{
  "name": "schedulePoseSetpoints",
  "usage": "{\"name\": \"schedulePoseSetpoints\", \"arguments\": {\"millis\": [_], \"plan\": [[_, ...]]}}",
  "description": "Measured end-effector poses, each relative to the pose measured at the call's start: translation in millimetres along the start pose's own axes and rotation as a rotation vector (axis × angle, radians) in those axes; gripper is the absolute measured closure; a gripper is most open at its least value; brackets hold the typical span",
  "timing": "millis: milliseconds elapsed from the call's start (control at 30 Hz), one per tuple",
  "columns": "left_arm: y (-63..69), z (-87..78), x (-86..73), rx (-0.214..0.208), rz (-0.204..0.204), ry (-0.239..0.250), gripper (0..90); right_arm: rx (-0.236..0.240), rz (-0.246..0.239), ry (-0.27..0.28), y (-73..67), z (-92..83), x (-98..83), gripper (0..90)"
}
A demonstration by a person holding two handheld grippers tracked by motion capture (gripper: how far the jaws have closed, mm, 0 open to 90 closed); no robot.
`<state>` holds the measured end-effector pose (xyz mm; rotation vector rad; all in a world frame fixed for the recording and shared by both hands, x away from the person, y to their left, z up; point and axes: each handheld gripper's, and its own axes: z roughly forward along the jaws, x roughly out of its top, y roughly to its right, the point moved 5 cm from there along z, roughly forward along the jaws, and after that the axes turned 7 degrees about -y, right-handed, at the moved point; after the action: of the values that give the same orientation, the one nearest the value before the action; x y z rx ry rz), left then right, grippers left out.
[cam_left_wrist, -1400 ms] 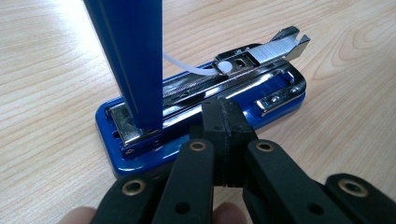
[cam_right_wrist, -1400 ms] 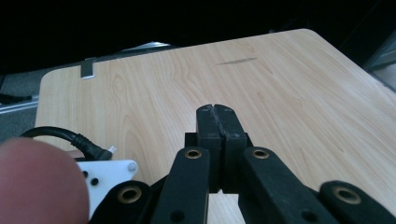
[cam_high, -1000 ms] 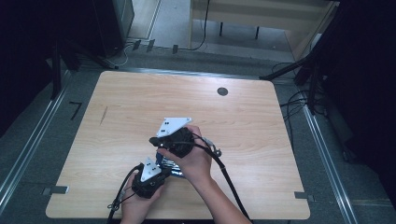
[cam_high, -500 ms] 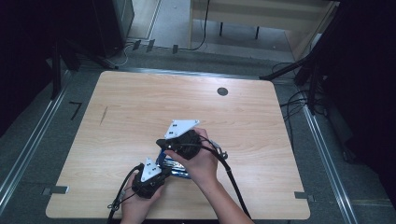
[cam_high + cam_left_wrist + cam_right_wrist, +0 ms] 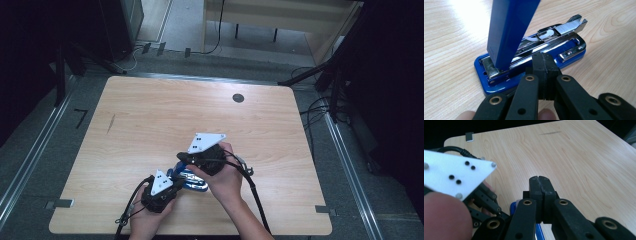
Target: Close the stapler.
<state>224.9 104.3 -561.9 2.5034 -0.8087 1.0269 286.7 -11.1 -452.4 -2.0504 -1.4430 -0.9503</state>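
One view, the left tongs' (image 5: 544, 63), shows the stapler (image 5: 529, 65) flipped open.

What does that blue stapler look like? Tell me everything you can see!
The stapler is shiny blue with silver metal inside. It lies flat on the wooden table near the person's side, and its blue top arm is swung open, standing almost straight up. The long metal staple track lies bare, with a pale curved piece on it. The left tool, shut, sits right at its near side; I can't tell if it touches.
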Motion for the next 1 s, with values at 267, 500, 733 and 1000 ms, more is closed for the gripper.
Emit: {"name": "schedulePoseSetpoints", "arguments": {"millis": [267, 500, 733, 1000], "plan": [[0.7, -0.6, -0.2, -0.002, 0.011, 0.001, 90.0, -0.006, 0.037, -0.002, 4.4, -7.9, -24.6, 90.0], [1.1, -1.0, -0.4, -0.002, 0.015, 0.002, 90.0, -0.011, 0.069, -0.01, 7.8, -11.2, -44.2, 90.0], [1.5, -1.7, -0.5, -0.008, 0.019, 0.008, 90.0, -0.013, 0.092, -0.017, 9.5, -12.8, -58.3, 90.0], [2.0, -2.2, -0.5, -0.013, 0.027, 0.016, 90.0, -0.019, 0.116, -0.04, 10.3, -10.6, -77.5, 90.0]]}}
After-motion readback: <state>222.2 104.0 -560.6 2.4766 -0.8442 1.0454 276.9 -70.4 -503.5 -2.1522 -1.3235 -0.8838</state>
